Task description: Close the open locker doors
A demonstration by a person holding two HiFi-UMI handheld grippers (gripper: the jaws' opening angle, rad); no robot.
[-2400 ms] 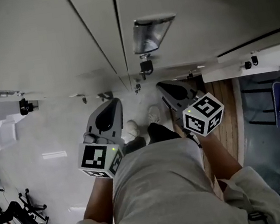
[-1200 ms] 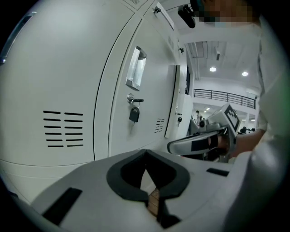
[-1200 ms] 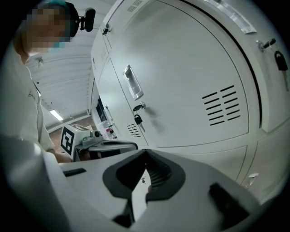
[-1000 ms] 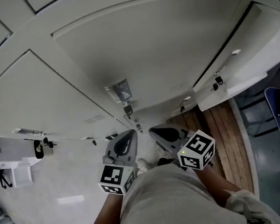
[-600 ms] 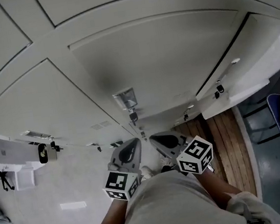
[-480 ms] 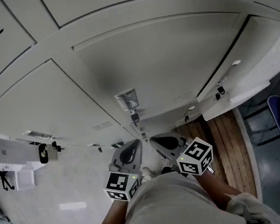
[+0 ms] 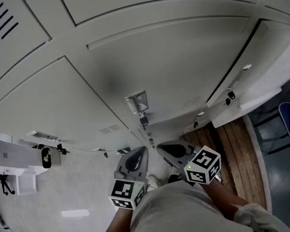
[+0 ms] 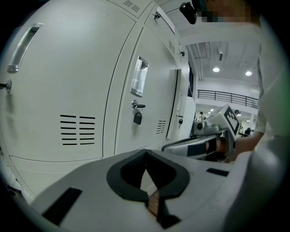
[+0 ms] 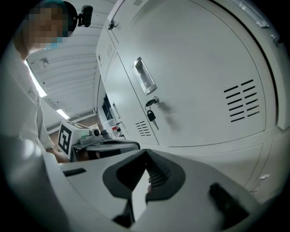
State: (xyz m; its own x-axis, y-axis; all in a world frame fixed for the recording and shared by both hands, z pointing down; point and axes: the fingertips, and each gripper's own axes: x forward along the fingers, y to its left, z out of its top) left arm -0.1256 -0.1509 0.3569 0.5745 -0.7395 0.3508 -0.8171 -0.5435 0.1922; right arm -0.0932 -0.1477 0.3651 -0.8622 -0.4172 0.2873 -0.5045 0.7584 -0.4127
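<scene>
While left tool (image 8: pixel 146 152), right tool (image 9: pixel 146 152) sit pinched together, empty, locker door (image 7: pixel 175 65) ahead, untouched.

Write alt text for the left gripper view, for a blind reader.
The left hand-held gripper, jaws shut on nothing, points along a row of pale grey locker doors. The door ahead has a recessed handle, a key hanging in its lock and vent slots; the right hand-held gripper shows at right.
</scene>
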